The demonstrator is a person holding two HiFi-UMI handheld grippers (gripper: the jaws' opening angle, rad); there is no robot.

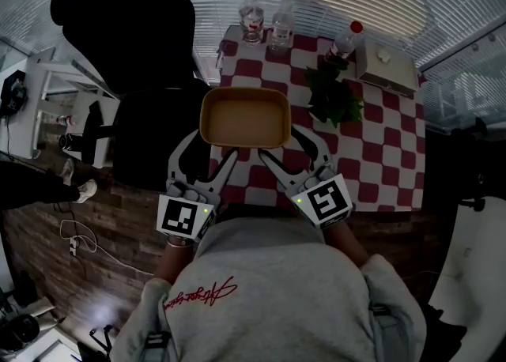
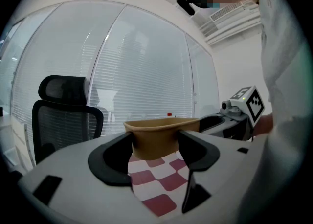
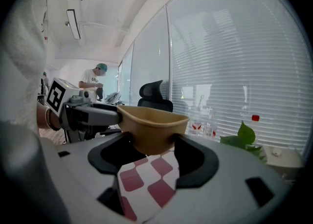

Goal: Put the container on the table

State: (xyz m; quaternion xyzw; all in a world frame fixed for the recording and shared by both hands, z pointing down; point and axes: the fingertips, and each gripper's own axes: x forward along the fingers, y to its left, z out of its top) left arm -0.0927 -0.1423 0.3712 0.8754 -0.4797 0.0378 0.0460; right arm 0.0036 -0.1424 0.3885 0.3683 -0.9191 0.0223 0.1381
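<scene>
The container (image 1: 246,118) – a tan, shallow tub with rounded corners and nothing in it – is held up between both grippers, over the near left part of the table (image 1: 379,139), whose red-and-white check cloth shows under it. The left gripper (image 1: 209,155) has its two fingers pinching the tub's near left corner, and the right gripper (image 1: 286,151) pinches the near right corner the same way. In the left gripper view the tub (image 2: 156,137) sits wedged between the dark pads (image 2: 115,157), with checks visible below its base, so it looks clear of the cloth. The right gripper view shows the same: the tub (image 3: 151,127) is clamped between that gripper's pads (image 3: 195,162), and the left gripper (image 3: 80,113) reaches in from the side. Further back on the table stand a leafy plant (image 1: 332,96), a bottle (image 1: 348,40) with a red cap, a pale box (image 1: 387,68) and two clear glasses (image 1: 253,16) by the blinds. A black chair (image 1: 126,52) is just left of the table – and another person (image 3: 95,78) stands well off across the room.
</scene>
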